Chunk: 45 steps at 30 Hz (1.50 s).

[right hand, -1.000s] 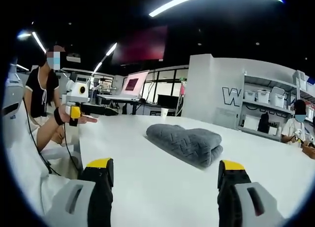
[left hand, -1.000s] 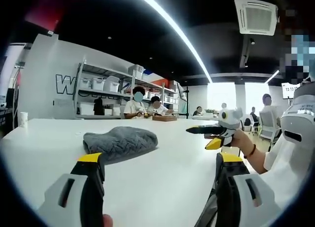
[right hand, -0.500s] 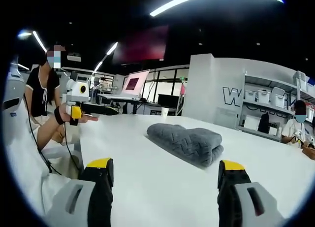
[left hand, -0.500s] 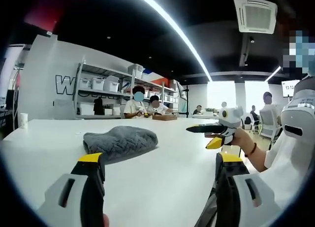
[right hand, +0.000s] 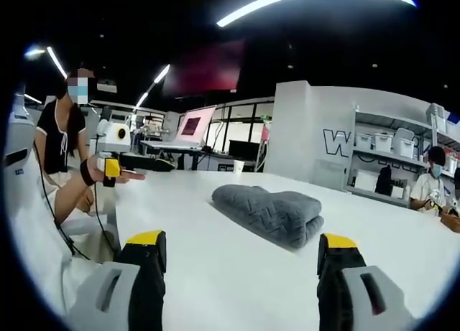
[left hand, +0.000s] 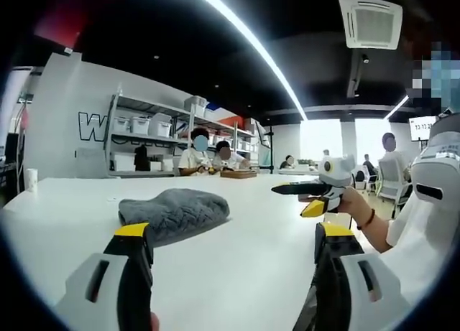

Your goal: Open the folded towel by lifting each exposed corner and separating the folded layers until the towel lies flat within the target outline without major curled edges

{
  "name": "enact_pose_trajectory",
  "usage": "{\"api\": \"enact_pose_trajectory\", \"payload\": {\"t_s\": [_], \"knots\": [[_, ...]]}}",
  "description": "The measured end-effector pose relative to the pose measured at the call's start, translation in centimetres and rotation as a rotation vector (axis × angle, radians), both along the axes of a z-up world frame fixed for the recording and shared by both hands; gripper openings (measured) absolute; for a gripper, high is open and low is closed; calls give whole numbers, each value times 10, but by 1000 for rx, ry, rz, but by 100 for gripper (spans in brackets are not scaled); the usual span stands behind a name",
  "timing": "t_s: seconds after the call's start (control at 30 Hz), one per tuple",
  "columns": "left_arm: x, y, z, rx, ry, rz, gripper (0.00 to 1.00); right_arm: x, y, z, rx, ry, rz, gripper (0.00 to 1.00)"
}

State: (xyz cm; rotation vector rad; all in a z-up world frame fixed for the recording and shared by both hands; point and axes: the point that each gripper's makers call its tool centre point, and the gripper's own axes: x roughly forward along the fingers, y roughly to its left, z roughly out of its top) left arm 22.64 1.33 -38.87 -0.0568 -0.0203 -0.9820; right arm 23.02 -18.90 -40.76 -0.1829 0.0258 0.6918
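Two tongs, left [left hand: 228, 234] and right [right hand: 241, 239], both agape and empty, folded grey towel [left hand: 174, 211] on white table [left hand: 244, 238], storage bins [left hand: 144, 123] on shelf.

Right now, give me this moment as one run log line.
towel: folded, untouched on table | left gripper: open, short of towel | right gripper: open, short of towel | stage: before first corner lift

grey towel [left hand: 175, 211], folded, on white table [left hand: 251, 245]
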Motion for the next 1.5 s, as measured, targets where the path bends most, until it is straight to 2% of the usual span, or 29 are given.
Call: {"api": "enact_pose_trajectory", "payload": {"t_s": [0.1,0.6,0.87,1.07,1.27,1.5], "knots": [[3,2,1,2,-11,17,91,0,1,2,-9,-6,5,86],[7,-4,5,-17,3,-14,90,4,4,11,-13,-21,6,86],[12,-7,15,-35,-22,-3,90,7,6,18,2,-26,19,86],[13,-10,16,-19,-24,-13,91,8,7,19,4,-26,21,86],[16,-11,21,-34,-27,-18,91,13,8,23,-2,-31,22,86],[16,-18,19,-5,-43,-29,91,15,11,24,-10,-34,27,86]]}}
